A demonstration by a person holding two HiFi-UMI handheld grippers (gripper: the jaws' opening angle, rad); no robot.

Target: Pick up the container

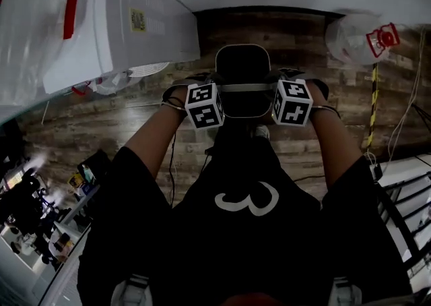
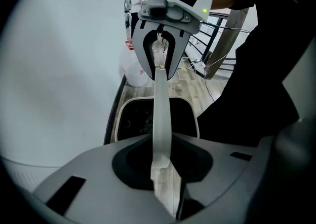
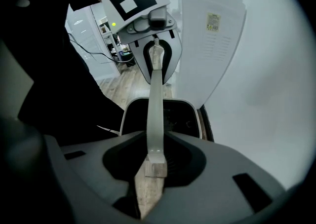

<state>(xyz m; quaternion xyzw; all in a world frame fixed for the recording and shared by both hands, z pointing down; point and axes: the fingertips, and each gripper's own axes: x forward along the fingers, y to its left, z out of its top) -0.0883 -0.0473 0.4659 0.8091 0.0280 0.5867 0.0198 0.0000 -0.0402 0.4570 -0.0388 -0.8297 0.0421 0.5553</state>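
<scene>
A dark container with a pale rim hangs from its flat grey handle, above the wooden floor. My left gripper is shut on the handle's left end and my right gripper on its right end. In the left gripper view the handle runs from my left gripper up to the right gripper, with the container's open mouth below. The right gripper view mirrors this. There the handle spans from my right gripper to the left gripper over the container.
A large white unit with a red handle stands at the upper left, close to the container. A white bag and a yellow-black pole stand at the right. A wire rack is at the lower right, and a cluttered desk at the lower left.
</scene>
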